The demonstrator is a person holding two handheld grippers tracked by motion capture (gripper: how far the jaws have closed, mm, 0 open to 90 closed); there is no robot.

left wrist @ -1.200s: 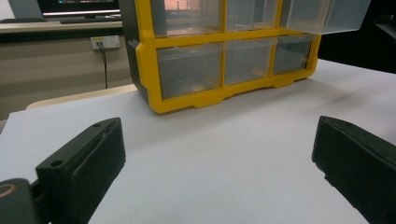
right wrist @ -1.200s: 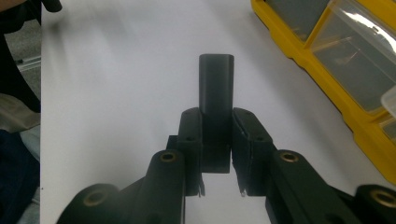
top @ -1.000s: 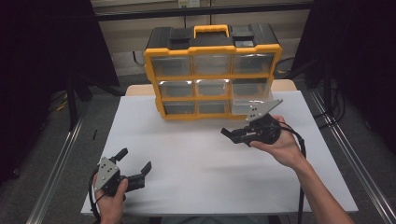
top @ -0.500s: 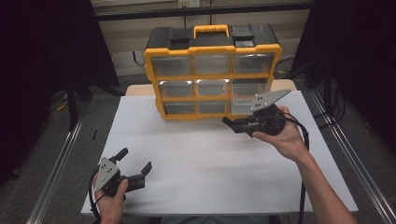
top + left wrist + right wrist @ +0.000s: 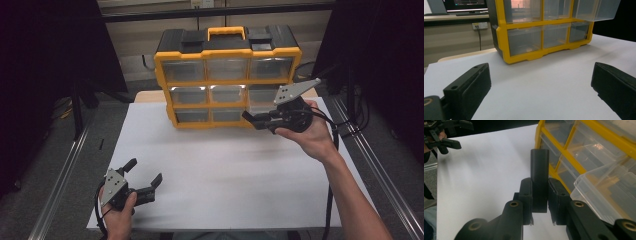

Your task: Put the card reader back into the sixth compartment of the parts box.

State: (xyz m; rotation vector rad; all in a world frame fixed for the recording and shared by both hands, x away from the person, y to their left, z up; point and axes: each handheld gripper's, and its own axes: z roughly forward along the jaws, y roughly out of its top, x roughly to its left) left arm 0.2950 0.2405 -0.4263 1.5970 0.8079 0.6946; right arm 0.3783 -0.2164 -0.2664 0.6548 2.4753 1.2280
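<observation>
From above, your right gripper [image 5: 252, 118] is lifted off the white table [image 5: 240, 175] in front of the yellow drawer organizer [image 5: 227, 75], at its right-hand column, which suits work on a drawer there. Your left gripper [image 5: 145, 175] sits low near the table's front left corner, jaws spread and empty, well apart from the cabinet; parked there it keeps clear of the other hand.

Along the left gripper's jaws, you see bare table between them and the organizer beyond; one clear drawer [image 5: 596, 10] at the upper right stands pulled out of its slot, so it looks ready to receive something.

Along the right gripper's jaws, the pads are pressed onto a small black block [image 5: 539, 177], which stands up between them with its top end free. The open clear drawer [image 5: 604, 195] lies just to the right of that grip, so you seem to be carrying the block toward it, held end-up for an easy drop.
</observation>
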